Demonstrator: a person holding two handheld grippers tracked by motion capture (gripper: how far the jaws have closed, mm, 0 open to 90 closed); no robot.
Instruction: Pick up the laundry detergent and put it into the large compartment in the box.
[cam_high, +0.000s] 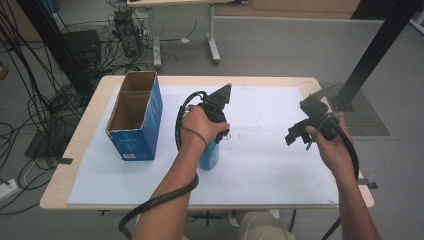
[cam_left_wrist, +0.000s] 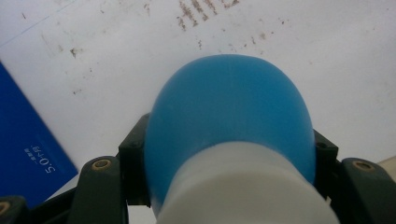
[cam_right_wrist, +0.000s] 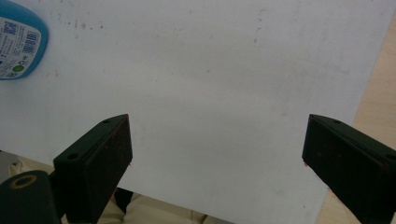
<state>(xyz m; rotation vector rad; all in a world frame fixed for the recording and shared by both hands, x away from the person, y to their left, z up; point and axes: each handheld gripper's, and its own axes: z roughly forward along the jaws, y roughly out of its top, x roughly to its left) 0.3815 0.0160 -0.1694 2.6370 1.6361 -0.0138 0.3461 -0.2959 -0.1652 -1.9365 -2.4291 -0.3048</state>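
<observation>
A blue bottle with a white neck stands on the white mat near the middle of the table. My left gripper comes down on it from above and is shut on its upper part. In the left gripper view the black jaws press both sides of the bottle, just below the white neck, with my left gripper looking down onto it. My right gripper hovers over the right side of the mat, jaws wide open and nothing between them. The bottle's labelled base shows at the top left of the right gripper view.
An open blue cardboard box stands on the left of the mat, close beside the bottle; its side shows in the left gripper view. The wooden table edge runs along the right. Cables and black frame posts surround the table on the floor.
</observation>
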